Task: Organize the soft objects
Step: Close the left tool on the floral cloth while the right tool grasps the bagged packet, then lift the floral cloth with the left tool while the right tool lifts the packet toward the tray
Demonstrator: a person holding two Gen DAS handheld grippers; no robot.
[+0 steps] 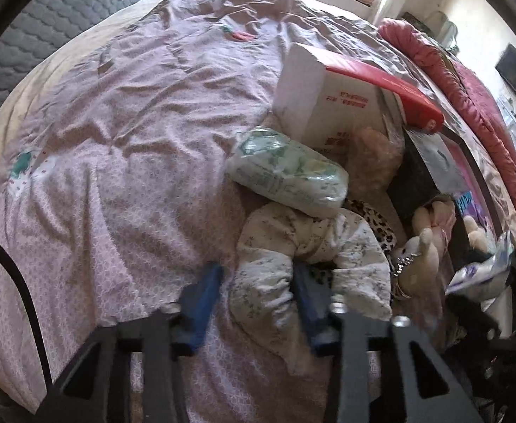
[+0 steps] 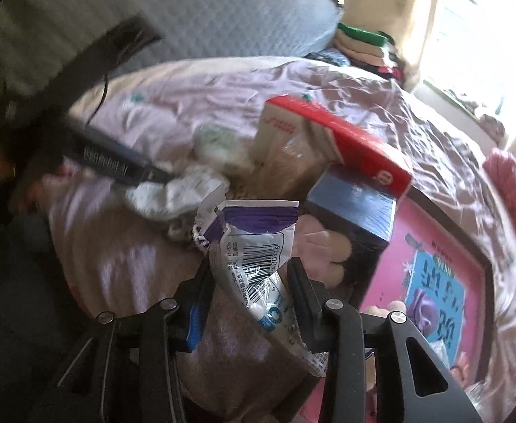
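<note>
Count on the bed: one padded floral baby garment (image 1: 303, 264), one green-printed diaper pack (image 1: 289, 172), one leopard-print cloth (image 1: 378, 225), at least two cream plush toys (image 1: 423, 246), one white carton with a red lid (image 1: 332, 105), one dark blue box (image 2: 353, 208), one pink framed picture (image 2: 434, 282).

My left gripper (image 1: 258, 282): blue fingers partly open, straddling a sleeve of the baby garment; can't tell if they're pinching it.

My right gripper (image 2: 247, 282): jaws closed on a crumpled white-and-purple plastic packet (image 2: 254, 246) with a barcode, held up over the bed edge.

Garment is cream, quilted, small grey print, bunched just below the diaper pack.

Surface: wrinkled lilac patterned duvet (image 1: 117, 141). Grey quilted headboard (image 2: 222, 10) behind, red quilt (image 1: 469, 105) along the far side, bright window (image 2: 476, 35).
</note>
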